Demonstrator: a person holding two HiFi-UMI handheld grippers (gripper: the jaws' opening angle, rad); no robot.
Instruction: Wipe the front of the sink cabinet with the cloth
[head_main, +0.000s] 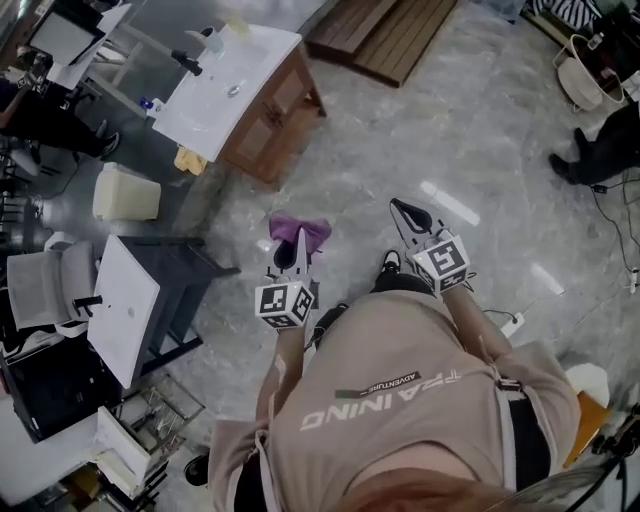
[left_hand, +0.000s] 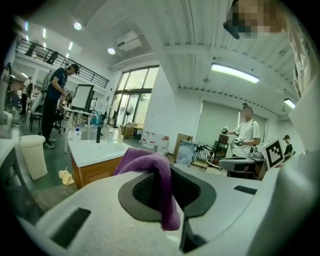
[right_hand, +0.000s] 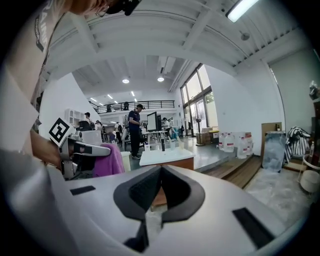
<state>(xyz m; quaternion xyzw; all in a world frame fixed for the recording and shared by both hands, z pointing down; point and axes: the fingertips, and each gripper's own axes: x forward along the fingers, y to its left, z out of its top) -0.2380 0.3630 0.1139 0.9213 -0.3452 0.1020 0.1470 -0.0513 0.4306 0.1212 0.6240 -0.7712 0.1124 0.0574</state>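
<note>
Head view, items by size, positions given from the grippers.

1. Grey stone floor (head_main: 470, 130): spreads under and ahead of both grippers.
2. Sink cabinet (head_main: 275, 115): wooden body under a white basin top. It stands well ahead of the left gripper and off to its left, and ahead of the right gripper too. Its wooden front faces the grippers; nothing touches it.
3. White bin (head_main: 125, 192): far to the left of the left gripper, near the cabinet's corner.
4. Left gripper (head_main: 299, 243): held out in front of the person, jaws pinched on the cloth.
5. Right gripper (head_main: 405, 214): held level beside the left one, well apart from the cabinet. Its jaws are pressed together with nothing between them.
6. Purple cloth (head_main: 298, 229): caught at the left gripper's tips, loose folds bunched above and hanging over the pads.
7. Yellow rag (head_main: 190, 160): on the floor beside the cabinet, far ahead-left of the left gripper.

Progress, as judged: the cloth is in hand and that is all. Closing on the cabinet and the entire wipe of its front are still to do.
</note>
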